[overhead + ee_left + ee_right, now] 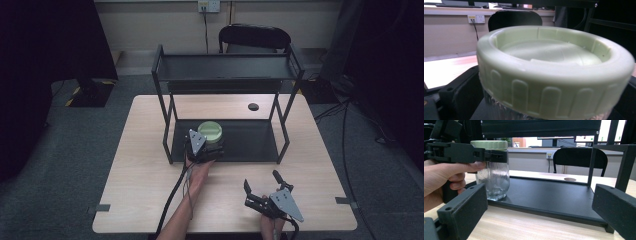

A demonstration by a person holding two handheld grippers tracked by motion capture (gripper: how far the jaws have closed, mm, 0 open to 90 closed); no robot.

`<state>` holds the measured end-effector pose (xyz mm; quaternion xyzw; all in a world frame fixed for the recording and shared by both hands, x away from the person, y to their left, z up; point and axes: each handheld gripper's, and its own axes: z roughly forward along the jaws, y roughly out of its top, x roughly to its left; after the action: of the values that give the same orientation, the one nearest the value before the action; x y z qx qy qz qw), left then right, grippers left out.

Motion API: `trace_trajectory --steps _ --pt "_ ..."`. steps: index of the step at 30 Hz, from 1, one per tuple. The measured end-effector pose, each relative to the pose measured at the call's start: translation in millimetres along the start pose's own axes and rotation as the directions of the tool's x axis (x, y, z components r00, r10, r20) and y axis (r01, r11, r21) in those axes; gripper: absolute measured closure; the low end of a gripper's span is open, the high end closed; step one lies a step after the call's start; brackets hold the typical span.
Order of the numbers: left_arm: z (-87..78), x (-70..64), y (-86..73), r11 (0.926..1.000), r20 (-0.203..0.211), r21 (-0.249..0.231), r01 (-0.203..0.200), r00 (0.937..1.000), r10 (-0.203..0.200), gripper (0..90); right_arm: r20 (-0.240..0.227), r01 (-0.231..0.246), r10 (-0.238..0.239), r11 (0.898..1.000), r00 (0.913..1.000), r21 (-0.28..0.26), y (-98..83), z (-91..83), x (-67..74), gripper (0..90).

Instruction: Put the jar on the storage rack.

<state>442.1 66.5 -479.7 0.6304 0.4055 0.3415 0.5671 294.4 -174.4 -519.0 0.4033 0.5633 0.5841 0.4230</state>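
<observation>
Glass jar (494,180) with ribbed clear walls and a pale green screw lid (211,132) stands upright on the lower shelf (554,195) of a black two-tier metal rack (227,67), near that shelf's front left corner as the high view shows it. The left hand-held gripper (207,150) reaches in from the desk's near side and meets the jar at its neck: in the right gripper view its black jaws sit on either side of the jar just under the lid, clamped on it, with the person's left hand (446,178) wrapped round the handle. In the left gripper view the lid (554,67) looms right in front of the camera, its ridged rim above a strip of glass, so the jar sits deep between the jaws. The jar's base rests flat on the shelf.

The right hand-held gripper (262,182) lies well apart from the jar, low over the light wooden desk (145,200) at its near right, in front of the rack. Its jaws stand wide apart with nothing between them, pointing toward the rack's lower shelf. A black chair (254,37) stands behind the desk.
</observation>
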Motion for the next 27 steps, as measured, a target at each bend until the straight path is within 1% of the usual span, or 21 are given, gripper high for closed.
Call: trace_trajectory --steps 3,6,10,14,17,21,24,27 --pt "-1.0 -0.2 0.8 0.9999 0.001 -0.01 0.004 1.0 -0.004 0.2 0.0 0.0 0.0 1.0 1.0 0.001 0.0 0.0 0.0 0.0" --pt "-2.6 -0.5 1.7 1.0 0.0 -0.01 -0.003 1.0 0.003 0.3 0.001 0.0 0.0 1.0 1.0 0.001 0.0 0.1 -0.1 0.0" --pt "-5.3 0.4 3.5 0.9998 0.0 -0.017 0.005 1.0 -0.005 0.3 0.002 -0.001 0.001 1.0 1.0 0.001 0.0 0.1 -0.1 0.0" --pt "-8.1 1.0 5.8 0.9995 0.005 -0.032 0.002 1.0 -0.002 0.7 0.003 0.0 0.0 1.0 1.0 0.001 0.1 0.2 0.0 0.0" --pt "-10.9 0.8 6.9 0.9994 0.003 -0.033 -0.013 0.9999 0.013 0.9 0.006 -0.002 0.002 1.0 1.0 0.003 0.1 0.4 -0.3 0.0" --pt "-12.5 1.7 7.3 0.9993 0.001 -0.037 -0.009 1.0 0.009 1.0 0.01 0.001 -0.001 1.0 1.0 0.001 0.0 0.3 0.0 0.0" --pt "-13.6 2.1 7.6 0.9987 -0.007 -0.043 -0.026 0.9997 0.025 1.4 0.01 0.001 -0.001 1.0 0.9999 0.0 0.0 0.3 0.0 0.0" --pt "-15.1 2.3 8.3 0.9985 -0.008 -0.045 -0.031 0.9995 0.031 1.6 0.011 0.001 -0.001 1.0 0.9999 0.001 0.0 0.2 0.1 0.0"
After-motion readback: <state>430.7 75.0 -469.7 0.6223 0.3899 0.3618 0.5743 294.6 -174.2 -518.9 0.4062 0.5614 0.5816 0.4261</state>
